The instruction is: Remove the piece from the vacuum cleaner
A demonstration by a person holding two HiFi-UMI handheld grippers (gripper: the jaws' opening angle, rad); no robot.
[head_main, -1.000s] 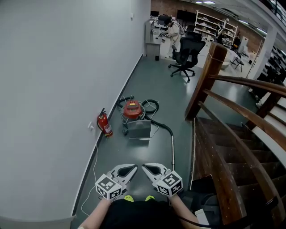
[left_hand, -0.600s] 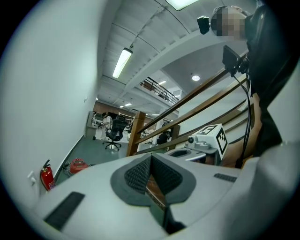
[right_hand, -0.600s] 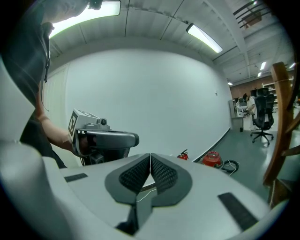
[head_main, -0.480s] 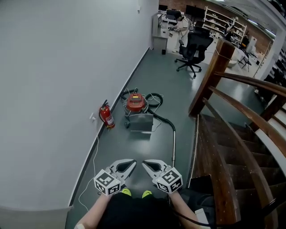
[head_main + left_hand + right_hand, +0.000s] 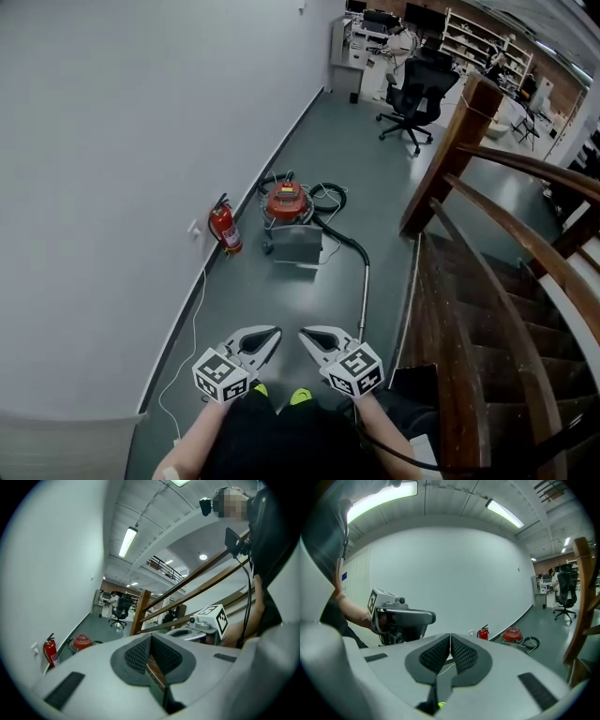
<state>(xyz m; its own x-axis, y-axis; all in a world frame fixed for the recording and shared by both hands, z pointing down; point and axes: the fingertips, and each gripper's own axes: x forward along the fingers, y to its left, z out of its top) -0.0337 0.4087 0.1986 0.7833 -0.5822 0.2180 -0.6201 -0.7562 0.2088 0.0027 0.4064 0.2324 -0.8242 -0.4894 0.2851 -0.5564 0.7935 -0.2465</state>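
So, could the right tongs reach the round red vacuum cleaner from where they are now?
Probably not yet: the right tongs sit shut at the person's waist, while the round red vacuum cleaner stands well ahead by the wall, with grey floor between.

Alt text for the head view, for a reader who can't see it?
A person holds the left claw and right claw shut and empty, side by side above a grey floor. Ahead, a red vacuum cleaner with hose sits by the wall next to a fire extinguisher; a wooden staircase runs along the right.
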